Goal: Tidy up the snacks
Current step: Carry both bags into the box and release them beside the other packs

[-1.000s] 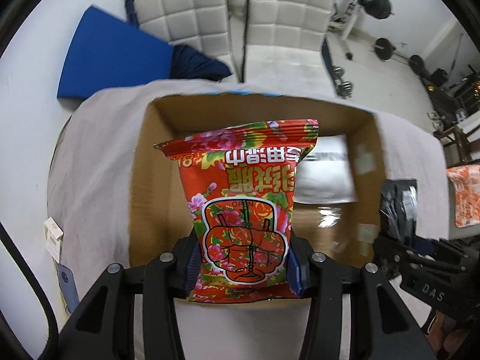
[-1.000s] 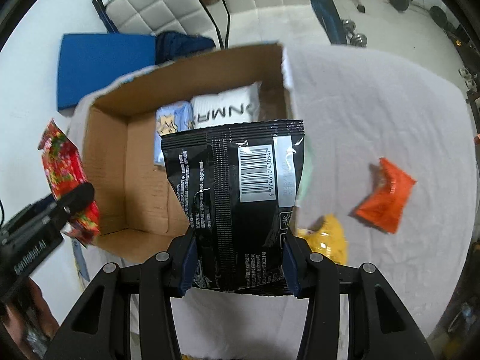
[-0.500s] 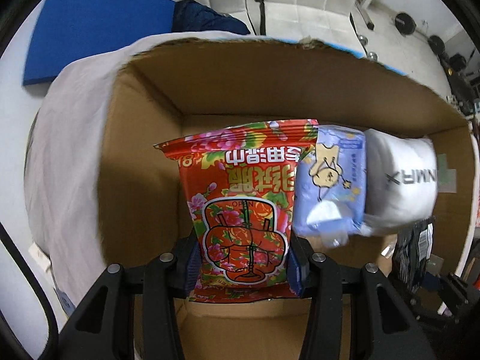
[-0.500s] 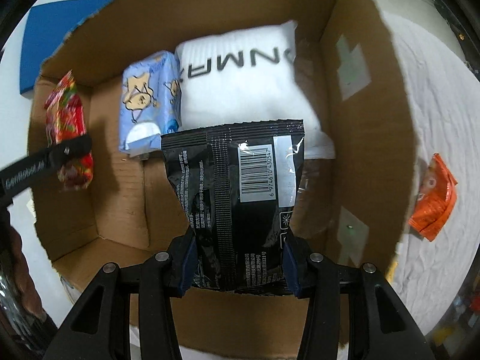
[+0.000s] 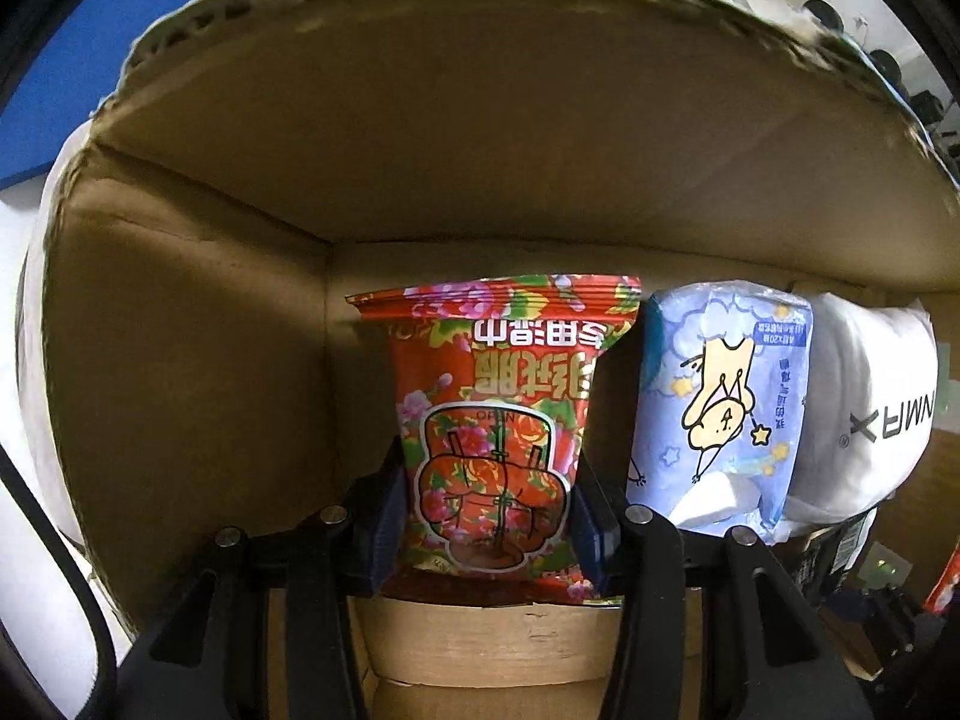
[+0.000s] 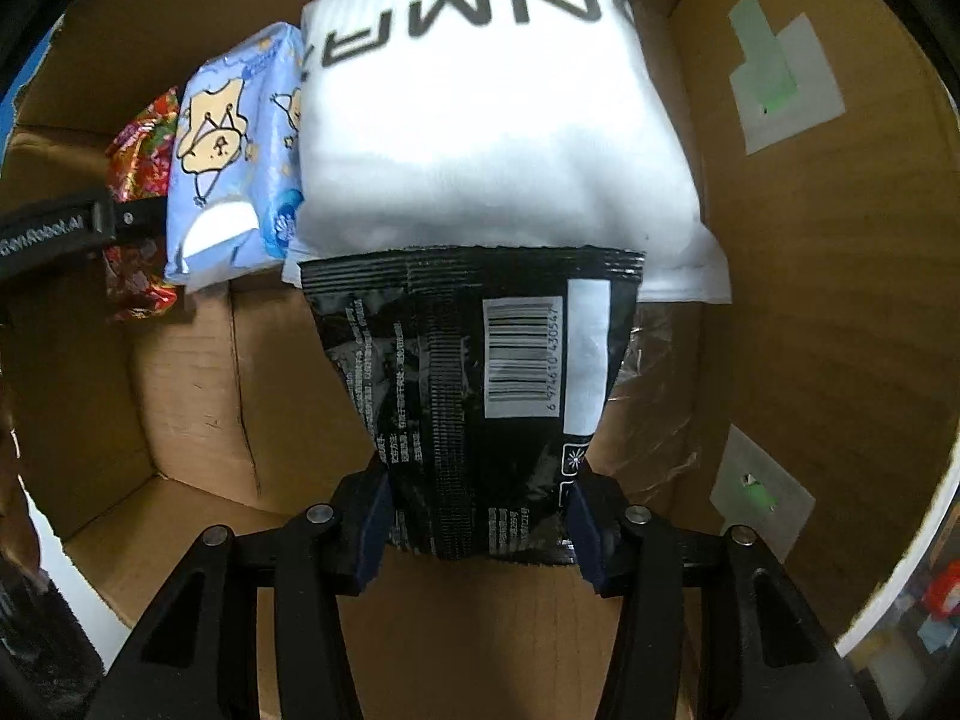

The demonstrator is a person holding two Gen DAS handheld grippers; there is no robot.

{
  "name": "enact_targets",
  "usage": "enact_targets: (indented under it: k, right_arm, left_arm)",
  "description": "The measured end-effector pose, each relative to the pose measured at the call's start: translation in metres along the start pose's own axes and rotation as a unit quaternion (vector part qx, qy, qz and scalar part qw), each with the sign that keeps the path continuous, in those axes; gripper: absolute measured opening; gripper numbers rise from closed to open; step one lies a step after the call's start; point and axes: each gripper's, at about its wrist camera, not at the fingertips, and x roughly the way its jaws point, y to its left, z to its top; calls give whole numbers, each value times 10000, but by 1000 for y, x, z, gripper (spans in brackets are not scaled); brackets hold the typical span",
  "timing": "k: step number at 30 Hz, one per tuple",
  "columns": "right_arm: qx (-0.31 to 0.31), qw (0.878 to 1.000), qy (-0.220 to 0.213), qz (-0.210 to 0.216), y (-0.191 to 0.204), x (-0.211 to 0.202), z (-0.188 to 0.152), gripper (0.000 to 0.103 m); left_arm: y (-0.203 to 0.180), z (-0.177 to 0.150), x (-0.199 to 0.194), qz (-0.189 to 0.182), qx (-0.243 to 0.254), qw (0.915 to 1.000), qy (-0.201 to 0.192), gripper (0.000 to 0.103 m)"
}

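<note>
Now both tongs are down inside the cardboard box (image 5: 180, 360). Left tongs (image 5: 489, 516) pinch the red flowered snack bag (image 5: 492, 420) by its near end; the bag's long axis runs away from the tongs toward the far wall, in the far-left corner. Just right of it lies a blue cartoon packet (image 5: 720, 414), then a white pack (image 5: 864, 420), side by side.

Right tongs (image 6: 480, 516) pinch a black snack bag (image 6: 468, 396) the same way, barcode up, its far seal meeting the near edge of the white pack (image 6: 492, 120). Bare box floor (image 6: 192, 372) lies left of the black bag, near side of the blue packet (image 6: 234, 156).

Judgement: each bag points straight ahead of its tongs, so release looks like the next step; whether either bag touches the floor, cannot tell.
</note>
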Motion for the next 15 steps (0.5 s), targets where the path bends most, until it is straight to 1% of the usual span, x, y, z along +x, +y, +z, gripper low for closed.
enact_targets:
  k: [6, 8, 12, 13, 15]
  right_arm:
    - [77, 10000, 43, 8, -2, 3, 6, 56]
    - [71, 10000, 24, -11, -1, 0, 7, 65]
    - [52, 9999, 2, 97, 2, -12, 0, 74]
    - [43, 9999, -9, 111, 3, -14, 0, 77]
    - [35, 9999, -37, 136, 6, -18, -2, 81]
  left_arm:
    - [0, 1, -3, -43, -94, 9999, 93, 45]
    - [4, 4, -6, -30, -93, 9999, 107, 46]
    - [6, 7, -13, -46, -96, 9998, 144, 47]
    - [9, 12, -11, -58, -109, 9998, 142, 47]
    - [9, 10, -16, -91, -127, 9998, 108, 48]
